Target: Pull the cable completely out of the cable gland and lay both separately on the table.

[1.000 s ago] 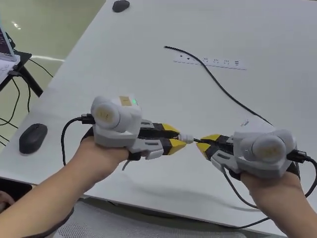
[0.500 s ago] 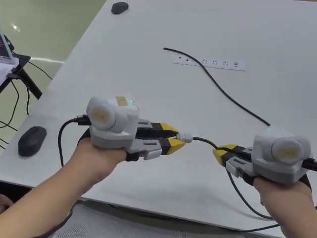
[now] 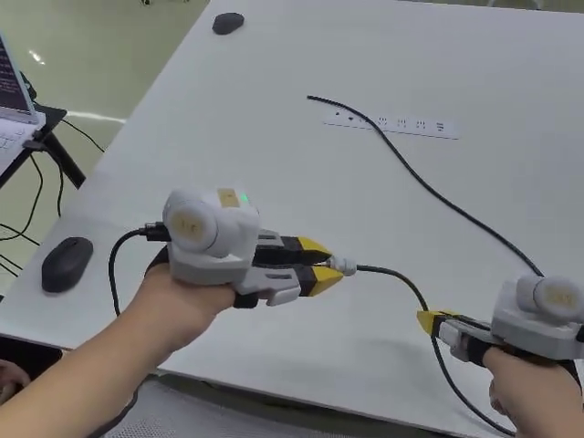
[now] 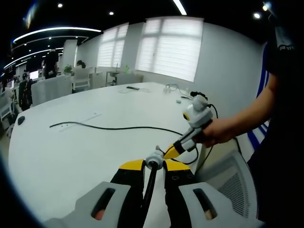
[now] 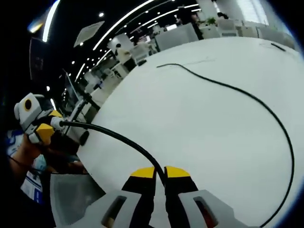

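Note:
My left gripper (image 3: 330, 265) is held above the white table (image 3: 237, 155), shut on the small white cable gland (image 3: 343, 265). In the left gripper view the gland (image 4: 153, 159) sits between the yellow tips. A black cable (image 3: 401, 278) leaves the gland's nose and curves down to my right gripper (image 3: 427, 320), which is shut on it near the table's front edge. The right gripper view shows the cable (image 5: 118, 138) pinched between the jaws and running back to the gland (image 5: 56, 122). Past the right gripper the cable loops back across the table to its free end (image 3: 310, 98).
A white power strip (image 3: 392, 123) lies at the back of the table. One black mouse (image 3: 66, 265) sits near the left front edge, another (image 3: 227, 23) at the far edge. A laptop (image 3: 14, 100) stands on a stand left of the table.
My right gripper has moved right and toward me, away from the left gripper, drawing a longer stretch of cable out of the gland. The left gripper has barely moved.

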{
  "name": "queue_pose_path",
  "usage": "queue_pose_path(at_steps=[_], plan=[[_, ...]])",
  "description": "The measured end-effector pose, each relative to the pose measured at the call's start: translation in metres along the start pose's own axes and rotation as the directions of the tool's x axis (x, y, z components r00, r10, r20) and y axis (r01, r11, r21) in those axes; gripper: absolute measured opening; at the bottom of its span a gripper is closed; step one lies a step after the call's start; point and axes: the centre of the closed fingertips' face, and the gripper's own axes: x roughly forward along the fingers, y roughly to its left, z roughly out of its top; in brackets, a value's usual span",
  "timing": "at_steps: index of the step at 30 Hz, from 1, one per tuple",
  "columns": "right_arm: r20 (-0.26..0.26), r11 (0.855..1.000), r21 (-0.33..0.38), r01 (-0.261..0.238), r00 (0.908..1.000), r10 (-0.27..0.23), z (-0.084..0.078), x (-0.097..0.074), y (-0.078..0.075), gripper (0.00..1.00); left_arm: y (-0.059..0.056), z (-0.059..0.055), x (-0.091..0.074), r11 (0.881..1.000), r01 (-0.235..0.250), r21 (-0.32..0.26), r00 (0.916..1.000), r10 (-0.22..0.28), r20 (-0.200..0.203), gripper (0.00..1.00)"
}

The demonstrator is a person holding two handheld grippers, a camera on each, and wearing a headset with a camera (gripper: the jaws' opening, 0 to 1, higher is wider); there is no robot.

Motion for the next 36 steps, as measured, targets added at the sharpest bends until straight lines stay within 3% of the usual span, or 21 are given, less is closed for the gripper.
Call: queue_pose_path(at_steps=[2, 4, 9, 16, 22, 27, 32, 34, 36], plan=[[-0.007, 0.999, 0.038, -0.001, 1.0, 0.001, -0.004, 0.002, 0.0, 0.02, -0.002, -0.003, 0.001, 1.0, 0.004, 0.013, 0.9999, -0.003, -0.012, 0.15], [-0.003, 1.0, 0.028, -0.002, 1.0, 0.002, -0.005, 0.004, 0.002, 0.02, -0.003, -0.003, 0.002, 1.0, 0.009, 0.007, 0.9999, -0.009, -0.008, 0.15], [0.009, 0.998, -0.063, 0.011, 0.9999, -0.01, -0.002, 0.001, 0.005, 0.02, -0.001, -0.003, 0.0, 1.0, 0.005, 0.002, 1.0, -0.005, -0.003, 0.15], [0.022, 0.996, -0.086, -0.004, 0.9997, 0.006, 0.001, -0.004, 0.007, 0.03, 0.002, 0.001, -0.002, 1.0, 0.004, -0.024, 0.9999, -0.004, 0.014, 0.15], [0.024, 0.982, -0.189, 0.006, 0.9997, -0.001, 0.001, -0.005, 0.01, 0.03, 0.004, 0.001, -0.004, 0.999, -0.001, -0.039, 0.9998, 0.001, 0.022, 0.15], [0.013, 0.962, -0.271, -0.009, 0.9998, 0.013, 0.0, -0.008, 0.018, 0.04, 0.008, 0.003, -0.008, 0.999, -0.008, -0.046, 0.9995, 0.009, 0.031, 0.15], [0.008, 0.933, -0.356, -0.047, 0.9985, 0.054, 0.001, -0.01, 0.032, 0.09, 0.008, 0.002, -0.01, 0.999, -0.009, -0.048, 0.9996, 0.01, 0.026, 0.15], [0.013, 0.92, -0.387, -0.058, 0.9976, 0.068, 0.004, -0.012, 0.041, 0.13, 0.007, 0.001, -0.01, 0.999, -0.007, -0.05, 0.9997, 0.008, 0.024, 0.15], [0.02, 0.89, -0.449, -0.075, 0.9954, 0.094, 0.011, -0.014, 0.053, 0.17, 0.006, 0.0, -0.01, 0.999, -0.002, -0.051, 0.9998, 0.003, 0.022, 0.15]])
